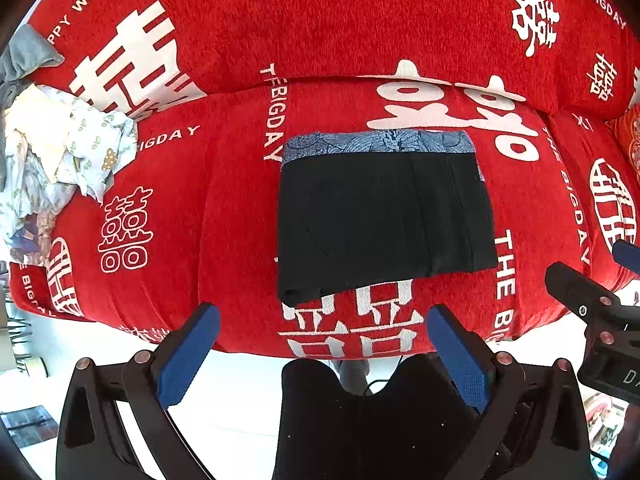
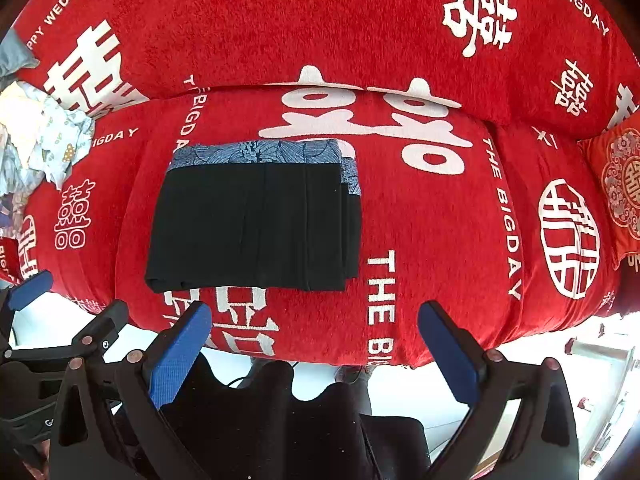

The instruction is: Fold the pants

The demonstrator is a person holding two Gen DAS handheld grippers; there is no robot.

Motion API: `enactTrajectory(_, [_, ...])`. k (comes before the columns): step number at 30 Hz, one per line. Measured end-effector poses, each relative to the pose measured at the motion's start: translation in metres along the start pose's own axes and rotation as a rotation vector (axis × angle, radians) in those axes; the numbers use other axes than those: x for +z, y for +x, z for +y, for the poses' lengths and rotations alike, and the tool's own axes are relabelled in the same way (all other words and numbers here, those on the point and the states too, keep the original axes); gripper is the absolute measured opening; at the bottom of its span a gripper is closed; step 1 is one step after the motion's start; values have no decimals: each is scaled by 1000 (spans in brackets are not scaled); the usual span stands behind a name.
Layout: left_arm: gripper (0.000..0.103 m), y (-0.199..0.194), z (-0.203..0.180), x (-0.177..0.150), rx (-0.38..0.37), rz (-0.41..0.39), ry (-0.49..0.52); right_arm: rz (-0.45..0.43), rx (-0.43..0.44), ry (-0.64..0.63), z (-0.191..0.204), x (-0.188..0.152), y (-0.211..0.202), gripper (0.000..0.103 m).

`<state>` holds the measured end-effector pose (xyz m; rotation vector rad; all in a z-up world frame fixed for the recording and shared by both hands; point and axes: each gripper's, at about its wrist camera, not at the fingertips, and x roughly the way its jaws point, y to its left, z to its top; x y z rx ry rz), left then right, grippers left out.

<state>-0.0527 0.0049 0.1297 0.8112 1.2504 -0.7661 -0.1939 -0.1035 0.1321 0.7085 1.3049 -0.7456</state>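
Both hand-held grippers, left [image 1: 323, 322] and right [image 2: 314, 320], gape wide, empty; black pants [image 1: 382, 216] folded, soft, limp — grab near folded edge.

Both wrist views face the sofa [image 1: 240, 208] from nearby, sharing its seat.

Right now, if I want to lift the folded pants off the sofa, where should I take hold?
Probably the near folded edge of the pants, approached from the front: the layers there end in one thick, even line, nearest both open hand-held grippers.
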Motion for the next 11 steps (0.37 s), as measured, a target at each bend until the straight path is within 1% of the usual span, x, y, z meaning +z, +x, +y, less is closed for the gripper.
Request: enactTrajectory(11, [103,-2,3,0,-22,-14,15,-1,0,23,0,-7,-1,103])
